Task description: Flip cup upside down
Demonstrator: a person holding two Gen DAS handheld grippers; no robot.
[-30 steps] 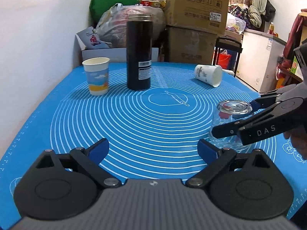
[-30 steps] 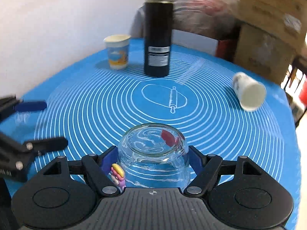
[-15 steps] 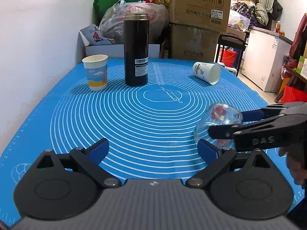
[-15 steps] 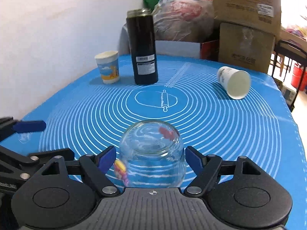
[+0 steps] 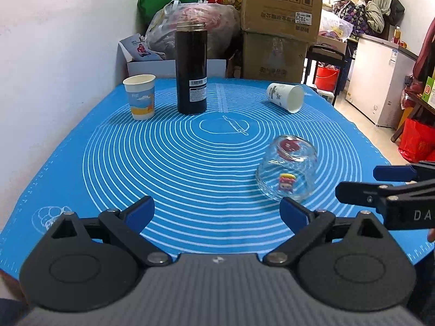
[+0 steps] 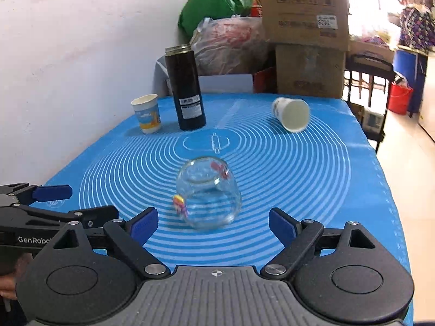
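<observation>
A clear glass cup [image 5: 287, 169] with a cartoon sticker rests upside down, slightly tilted, on the blue mat [image 5: 190, 168]; it also shows in the right wrist view [image 6: 208, 194]. My right gripper [image 6: 213, 221] is open and empty just behind the cup, apart from it; it also shows at the right edge of the left wrist view [image 5: 364, 182]. My left gripper [image 5: 217, 210] is open and empty over the mat's near side, left of the cup; it also shows in the right wrist view [image 6: 68, 203].
A tall black flask [image 5: 191, 68] stands at the back. An upright paper cup [image 5: 139, 96] is to its left. A white cup [image 5: 285, 96] lies on its side at the back right. Boxes [image 5: 280, 24] and bags stand behind the table; a wall runs along the left.
My right gripper has opened and let go of the glass cup, then drawn back from it. The cup now rests on the mat. My left gripper stayed open.
</observation>
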